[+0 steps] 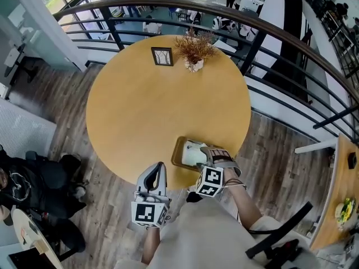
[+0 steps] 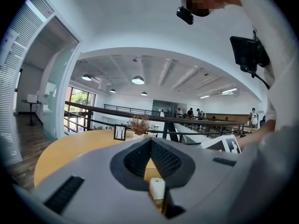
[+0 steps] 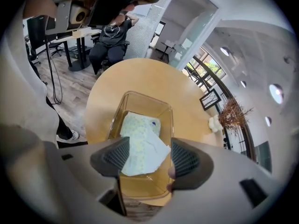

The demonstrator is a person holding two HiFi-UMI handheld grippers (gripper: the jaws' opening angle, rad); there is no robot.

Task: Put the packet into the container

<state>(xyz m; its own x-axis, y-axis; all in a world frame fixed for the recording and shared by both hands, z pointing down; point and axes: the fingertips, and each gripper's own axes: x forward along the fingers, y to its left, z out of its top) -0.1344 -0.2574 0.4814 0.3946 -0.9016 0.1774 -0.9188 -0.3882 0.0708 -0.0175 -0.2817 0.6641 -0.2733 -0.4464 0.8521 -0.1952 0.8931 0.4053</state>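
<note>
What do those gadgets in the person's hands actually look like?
The left claw and right claw each have a pale grey plastic body with two dark ribbed pads. Each carries a white cube printed with black square markers. The person wears a light top.

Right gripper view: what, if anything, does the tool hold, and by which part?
Nothing. The right tool stands open above the packet, which lies in the container.

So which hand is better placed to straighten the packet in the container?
Right. The right tool hangs directly over the container, jaws apart above the packet. The left tool is shut, off to the side at the table edge.
</note>
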